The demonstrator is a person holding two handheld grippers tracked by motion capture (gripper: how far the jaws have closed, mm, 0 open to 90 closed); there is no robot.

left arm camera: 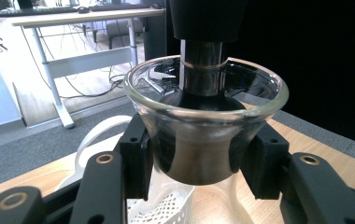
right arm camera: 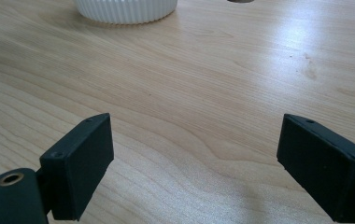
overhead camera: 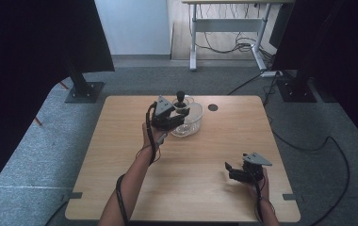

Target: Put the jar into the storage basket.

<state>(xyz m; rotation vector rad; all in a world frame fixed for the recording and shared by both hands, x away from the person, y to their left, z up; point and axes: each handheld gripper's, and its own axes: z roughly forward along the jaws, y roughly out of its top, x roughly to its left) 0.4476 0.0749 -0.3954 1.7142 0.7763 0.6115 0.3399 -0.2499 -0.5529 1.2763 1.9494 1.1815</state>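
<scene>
In the left gripper view the black plunger knob and its steel rod (left arm camera: 202,65) are cut off by the top edge, and the clear glass carafe (left arm camera: 203,135) runs out of the bottom, so its base and whether it rests on the light wooden tabletop (overhead camera: 205,155) cannot be made out there. Below the glass, a white perforated part (left arm camera: 164,210) and a white curved handle (left arm camera: 98,135) show only in pieces between the black arms. In the high view the left gripper (overhead camera: 170,117) covers much of the carafe (overhead camera: 191,120), which sits at the far middle of the tabletop, just left of a dark round grommet (overhead camera: 213,107); the knob (overhead camera: 180,95) pokes up above it.

The left gripper (left arm camera: 203,158) has its fingers (left arm camera: 138,154) closed on the narrow neck of the carafe, one pad against each side of the glass just under the flared rim — a firm hold, with the fingers as far in as the neck allows.

The right gripper (overhead camera: 233,170) lies near the front right of the tabletop, well apart from the carafe. In the right gripper view its fingers (right arm camera: 80,163) stand wide apart over bare wood, nothing between them — they hold nothing. At the top edge of that view a white ribbed round base (right arm camera: 125,10) is cut off, too little showing to tell what it is.
</scene>
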